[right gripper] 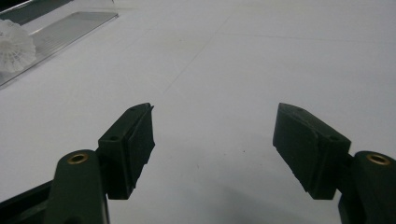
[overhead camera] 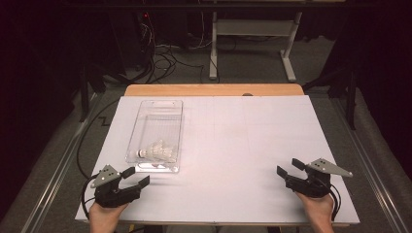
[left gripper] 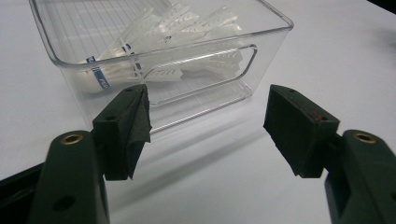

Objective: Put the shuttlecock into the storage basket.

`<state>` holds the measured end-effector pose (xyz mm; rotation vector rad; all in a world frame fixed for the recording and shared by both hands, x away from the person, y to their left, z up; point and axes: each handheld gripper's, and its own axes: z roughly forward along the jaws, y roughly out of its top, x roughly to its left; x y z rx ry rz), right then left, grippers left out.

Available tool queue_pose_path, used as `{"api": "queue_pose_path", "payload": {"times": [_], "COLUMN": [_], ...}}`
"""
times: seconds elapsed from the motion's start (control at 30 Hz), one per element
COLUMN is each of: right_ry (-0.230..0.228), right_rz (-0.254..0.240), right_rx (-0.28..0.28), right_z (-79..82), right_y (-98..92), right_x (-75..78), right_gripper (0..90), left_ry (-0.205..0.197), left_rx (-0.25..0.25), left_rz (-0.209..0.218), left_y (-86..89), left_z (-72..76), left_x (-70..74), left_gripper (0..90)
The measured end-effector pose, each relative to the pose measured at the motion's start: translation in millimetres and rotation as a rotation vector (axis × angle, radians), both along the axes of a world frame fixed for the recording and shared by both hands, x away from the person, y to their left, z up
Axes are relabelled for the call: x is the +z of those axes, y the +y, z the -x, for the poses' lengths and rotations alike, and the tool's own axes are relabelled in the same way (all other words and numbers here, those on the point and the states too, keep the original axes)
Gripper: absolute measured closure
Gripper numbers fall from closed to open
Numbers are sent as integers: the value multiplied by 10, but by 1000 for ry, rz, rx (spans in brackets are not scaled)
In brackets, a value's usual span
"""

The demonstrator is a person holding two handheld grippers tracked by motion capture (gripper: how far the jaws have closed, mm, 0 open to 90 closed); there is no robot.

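A clear plastic bin [overhead camera: 144, 127] lies lengthwise on the left half of the white table [overhead camera: 243, 145]. Inside its near end lies a white shuttlecock [overhead camera: 158, 151], cork to the left. My left gripper [overhead camera: 136, 177] rests on the table just in front of the bin's near end, open, nothing between its jaws. In the left gripper view the bin [left gripper: 261, 51] and the shuttlecock [left gripper: 168, 32] sit close ahead of the left gripper [left gripper: 208, 119]. My right gripper [overhead camera: 289, 168] rests open near the front right corner; in its own view the right gripper [right gripper: 212, 140] faces bare table.
The table's wooden far edge [overhead camera: 214, 90] shows beyond the white sheet. Behind it stand a white table frame [overhead camera: 252, 29] and loose cables [overhead camera: 165, 58] on the floor. The bin's near wall [right gripper: 60, 30] and shuttlecock skirt [right gripper: 14, 49] appear at upper left of the right gripper view.
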<state>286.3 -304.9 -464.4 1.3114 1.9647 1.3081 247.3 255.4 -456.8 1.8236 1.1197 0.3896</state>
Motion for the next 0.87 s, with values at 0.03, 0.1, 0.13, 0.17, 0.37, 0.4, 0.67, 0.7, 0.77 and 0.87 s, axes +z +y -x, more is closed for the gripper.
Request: {"api": "queue_pose_path", "payload": {"times": [0.03,0.1,0.13,0.17,0.37,0.4,0.67,0.7,0.77,0.87], "right_ry": [2,-2,-3,-1,-2,-4,-11,-11,-9,-7], "right_rz": [0,0,1,1,-1,-4,-14,-15,-19,-20], "right_rx": [-3,-6,-5,-8,-15,-18,-28,-28,-28,-30], "right_z": [7,20,25,33,67,74,111,111,110,105], "right_y": [-6,-18,-25,-28,-63,-69,-99,-100,-102,-113], "right_x": [-3,-7,-8,-11,-24,-25,-25,-26,-30,-37], "right_gripper": [295,294,293,293,290,290,289,289,289,288], "left_ry": [0,0,1,1,2,3,4,5,4,6], "left_rx": [0,1,1,1,1,1,1,1,2,4], "left_rz": [-1,0,1,2,4,4,7,8,9,8], "left_y": [-1,-1,0,1,5,6,5,4,0,-5], "left_z": [1,1,1,1,3,2,4,2,-3,-8], "left_x": [0,0,0,0,0,0,0,0,-1,1], "left_gripper": [321,321,321,321,321,321,321,322,322,321]}}
